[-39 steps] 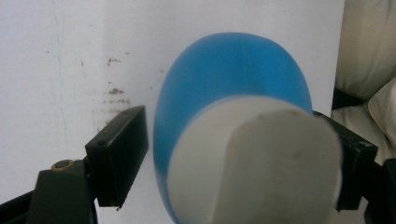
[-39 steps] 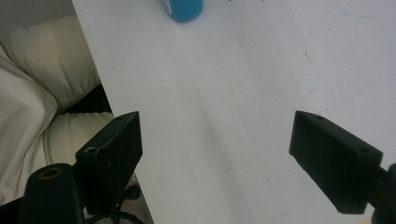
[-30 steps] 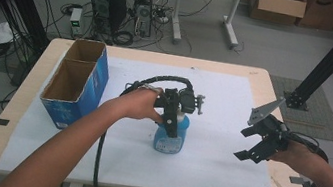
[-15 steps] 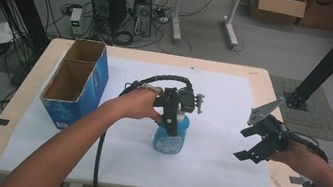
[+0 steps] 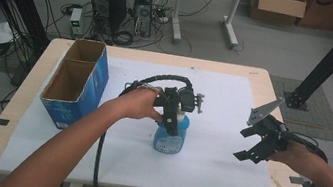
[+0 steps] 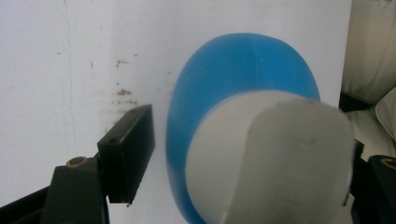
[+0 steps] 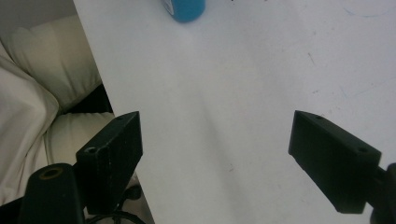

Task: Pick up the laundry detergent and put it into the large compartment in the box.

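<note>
Though closing, left tool [image 6: 243, 172] beside bottle [image 6: 243, 70]

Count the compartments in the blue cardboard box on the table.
2: the blue cardboard box has a far compartment and a near compartment, both open-topped at the table's left.

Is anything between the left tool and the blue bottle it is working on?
Nothing visible. The left tool sits over the blue bottle, its jaws straddling the white cap. The jaws have just been closing; a sliver of white sheet shows between the left-hand pad and the bottle.
</note>
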A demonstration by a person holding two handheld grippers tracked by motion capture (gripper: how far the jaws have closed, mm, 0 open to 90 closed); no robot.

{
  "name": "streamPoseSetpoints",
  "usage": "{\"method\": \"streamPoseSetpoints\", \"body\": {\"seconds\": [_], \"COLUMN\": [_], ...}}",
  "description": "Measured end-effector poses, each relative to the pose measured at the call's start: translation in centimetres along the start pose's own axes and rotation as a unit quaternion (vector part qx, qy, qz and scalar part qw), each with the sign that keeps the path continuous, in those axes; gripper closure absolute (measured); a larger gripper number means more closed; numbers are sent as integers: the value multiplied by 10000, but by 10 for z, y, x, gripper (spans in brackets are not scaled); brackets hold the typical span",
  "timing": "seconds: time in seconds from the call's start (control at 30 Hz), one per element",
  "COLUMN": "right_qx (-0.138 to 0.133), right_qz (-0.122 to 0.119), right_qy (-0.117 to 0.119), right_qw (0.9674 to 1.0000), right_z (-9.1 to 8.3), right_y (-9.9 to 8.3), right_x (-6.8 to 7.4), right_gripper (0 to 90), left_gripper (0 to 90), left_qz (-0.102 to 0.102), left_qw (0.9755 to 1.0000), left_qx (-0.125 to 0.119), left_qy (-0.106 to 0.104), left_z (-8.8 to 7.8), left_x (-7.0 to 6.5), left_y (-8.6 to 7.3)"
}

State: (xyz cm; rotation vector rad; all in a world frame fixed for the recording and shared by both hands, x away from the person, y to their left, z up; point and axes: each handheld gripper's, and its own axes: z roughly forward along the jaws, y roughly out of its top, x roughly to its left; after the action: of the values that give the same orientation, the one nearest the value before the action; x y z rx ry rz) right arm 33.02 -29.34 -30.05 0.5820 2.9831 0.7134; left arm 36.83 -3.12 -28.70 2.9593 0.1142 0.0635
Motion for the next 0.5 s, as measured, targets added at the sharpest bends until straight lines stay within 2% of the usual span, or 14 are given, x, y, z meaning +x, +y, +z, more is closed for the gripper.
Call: {"method": "streamPoseSetpoints", "body": {"seconds": [0.2, 0.5], "right_qx": [0, 6], "right_qz": [-15, -3], "right_qy": [-1, 11], "right_qw": [10000, 10000], "right_z": [0, 1], "right_y": [0, 0], "right_x": [0, 1], "right_gripper": [175, 176], "left_gripper": [288, 349], "left_qz": [57, 80], "left_qw": [10000, 9999], "left_qx": [1, -48], "left_qy": [6, -132], "left_z": [-1, -2], "left_x": [0, -1], "left_y": [0, -1]}}
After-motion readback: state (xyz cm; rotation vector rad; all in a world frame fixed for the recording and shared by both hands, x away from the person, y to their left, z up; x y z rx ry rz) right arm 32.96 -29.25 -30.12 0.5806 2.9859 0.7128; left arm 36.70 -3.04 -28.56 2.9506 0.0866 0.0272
